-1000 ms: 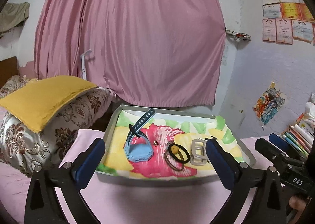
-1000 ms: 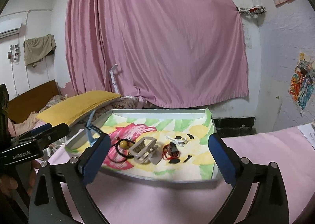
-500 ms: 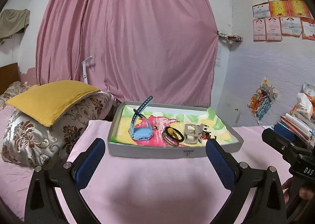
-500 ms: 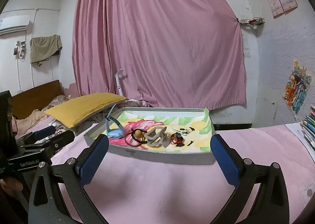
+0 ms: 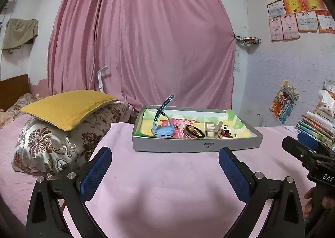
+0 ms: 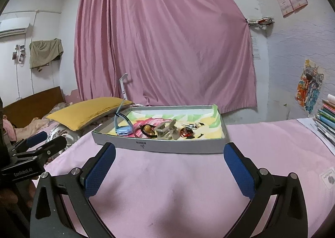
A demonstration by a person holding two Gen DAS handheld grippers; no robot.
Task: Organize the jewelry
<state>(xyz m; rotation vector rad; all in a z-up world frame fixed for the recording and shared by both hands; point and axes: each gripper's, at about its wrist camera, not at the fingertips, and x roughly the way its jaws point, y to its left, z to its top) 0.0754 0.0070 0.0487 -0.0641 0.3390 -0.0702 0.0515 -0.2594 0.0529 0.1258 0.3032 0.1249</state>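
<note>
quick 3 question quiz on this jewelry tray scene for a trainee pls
1. True or false: the left gripper is shut on the blue watch.
2. Which lies nearest the tray's right end: A) blue watch B) black hair tie C) red beaded piece?
3. Fill in: the tray sits on a ____ blanket.

Key: 1 false, both the left gripper and the right gripper are open and empty, short of the tray. 2 C. 3 pink.

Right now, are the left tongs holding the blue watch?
No, the left tongs are open and empty above the pink bedspread, while the blue watch lies in the tray.
</note>
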